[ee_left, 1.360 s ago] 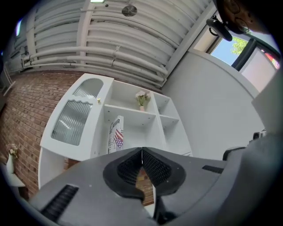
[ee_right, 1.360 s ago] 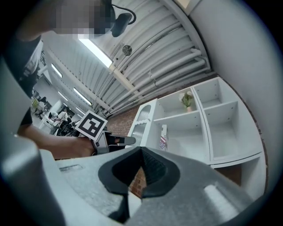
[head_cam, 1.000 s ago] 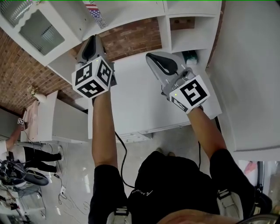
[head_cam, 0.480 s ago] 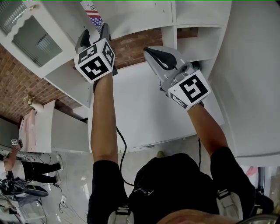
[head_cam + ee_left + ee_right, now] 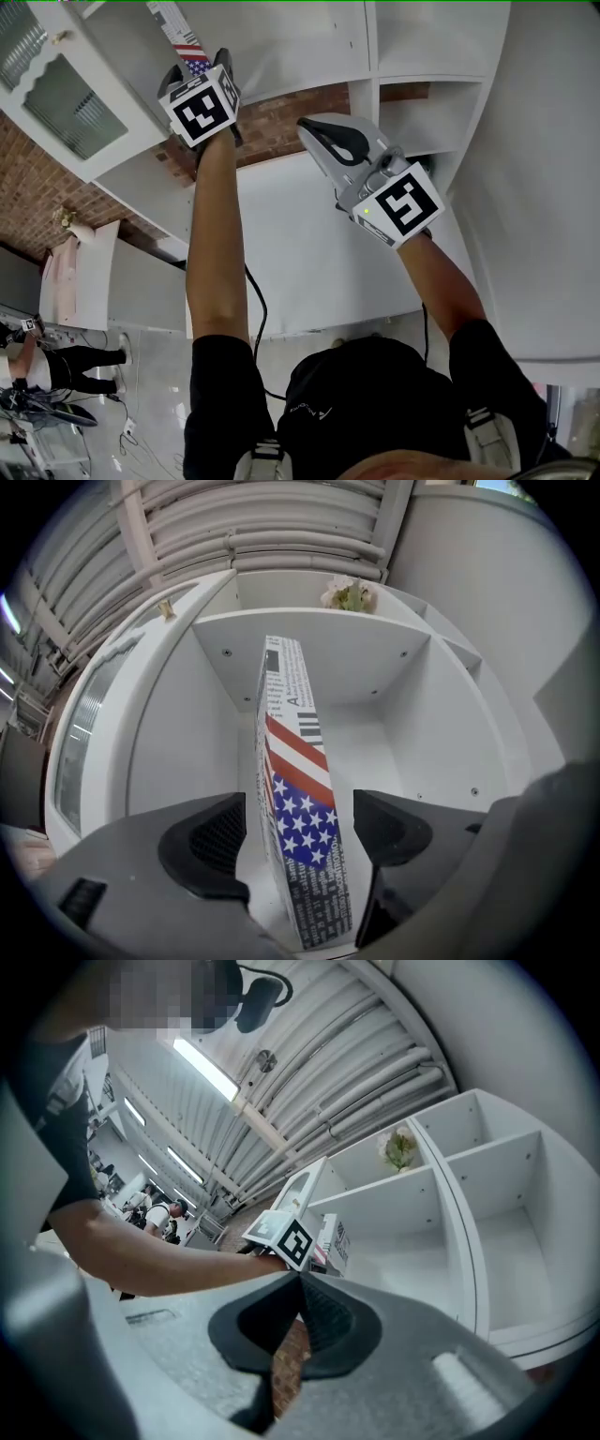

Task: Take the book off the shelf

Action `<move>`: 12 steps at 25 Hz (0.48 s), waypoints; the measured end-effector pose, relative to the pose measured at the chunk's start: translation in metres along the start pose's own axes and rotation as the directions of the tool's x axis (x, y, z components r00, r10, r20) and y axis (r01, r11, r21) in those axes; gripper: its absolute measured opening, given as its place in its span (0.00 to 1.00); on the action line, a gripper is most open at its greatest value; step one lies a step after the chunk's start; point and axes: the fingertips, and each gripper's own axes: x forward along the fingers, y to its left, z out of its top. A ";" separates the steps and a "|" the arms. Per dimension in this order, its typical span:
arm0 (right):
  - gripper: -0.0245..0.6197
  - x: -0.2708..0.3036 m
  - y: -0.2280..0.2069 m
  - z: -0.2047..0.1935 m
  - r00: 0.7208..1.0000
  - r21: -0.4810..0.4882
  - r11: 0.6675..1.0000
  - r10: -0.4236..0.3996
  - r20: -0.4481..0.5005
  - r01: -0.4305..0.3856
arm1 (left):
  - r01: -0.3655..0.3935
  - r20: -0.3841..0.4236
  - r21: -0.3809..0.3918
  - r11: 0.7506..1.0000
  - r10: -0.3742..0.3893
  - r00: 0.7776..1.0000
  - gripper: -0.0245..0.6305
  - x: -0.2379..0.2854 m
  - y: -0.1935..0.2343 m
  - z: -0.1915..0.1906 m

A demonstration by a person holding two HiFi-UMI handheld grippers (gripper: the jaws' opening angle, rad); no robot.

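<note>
The book (image 5: 300, 799), with a stars-and-stripes cover and printed text, stands upright on its edge in a white shelf compartment (image 5: 375, 649). My left gripper (image 5: 298, 834) reaches into that compartment with one jaw on each side of the book. Its jaws are opening, and a gap shows between each pad and the cover. In the head view the left gripper (image 5: 199, 64) is raised to the upper shelf, where the book (image 5: 176, 36) pokes out. My right gripper (image 5: 311, 129) hangs lower, in front of the shelf unit, shut and empty. It (image 5: 298, 1283) looks toward the book (image 5: 336, 1241).
A small flower bunch (image 5: 349, 594) sits on top of the shelf unit. A glass-front cabinet door (image 5: 56, 75) is at the left, a brick wall (image 5: 281, 108) behind the open shelves. People stand far off on the floor (image 5: 47, 361).
My left gripper has risen to the upper shelf and now straddles the book. The right gripper has hardly moved.
</note>
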 end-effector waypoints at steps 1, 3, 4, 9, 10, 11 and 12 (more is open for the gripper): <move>0.04 -0.002 -0.002 0.000 1.000 -0.003 1.000 0.007 0.001 -0.007 | -0.008 -0.012 -0.001 1.000 0.008 1.000 0.57 0.004 0.000 -0.001; 0.04 -0.006 -0.008 -0.001 1.000 -0.009 1.000 0.016 0.003 -0.016 | -0.023 -0.032 -0.008 1.000 0.023 0.999 0.57 0.011 -0.001 -0.005; 0.04 -0.008 -0.011 -0.002 1.000 -0.009 1.000 0.017 0.005 -0.017 | -0.029 -0.041 -0.016 0.999 0.028 0.999 0.57 0.015 -0.001 -0.007; 0.04 -0.015 -0.016 -0.006 1.000 0.005 1.000 0.020 0.009 -0.020 | -0.065 -0.071 -0.045 0.997 0.062 0.996 0.49 0.023 0.005 -0.016; 0.04 -0.017 -0.016 -0.008 1.000 0.008 1.000 0.019 0.007 -0.019 | -0.066 -0.074 -0.046 0.997 0.063 0.995 0.45 0.024 0.006 -0.017; 0.04 -0.018 -0.016 -0.009 1.000 0.010 1.000 0.018 0.004 -0.018 | -0.068 -0.076 -0.047 0.997 0.065 0.995 0.41 0.025 0.006 -0.017; 0.04 -0.019 -0.016 -0.009 1.000 0.010 1.000 0.017 0.003 -0.017 | -0.072 -0.077 -0.048 0.996 0.068 0.995 0.37 0.025 0.006 -0.018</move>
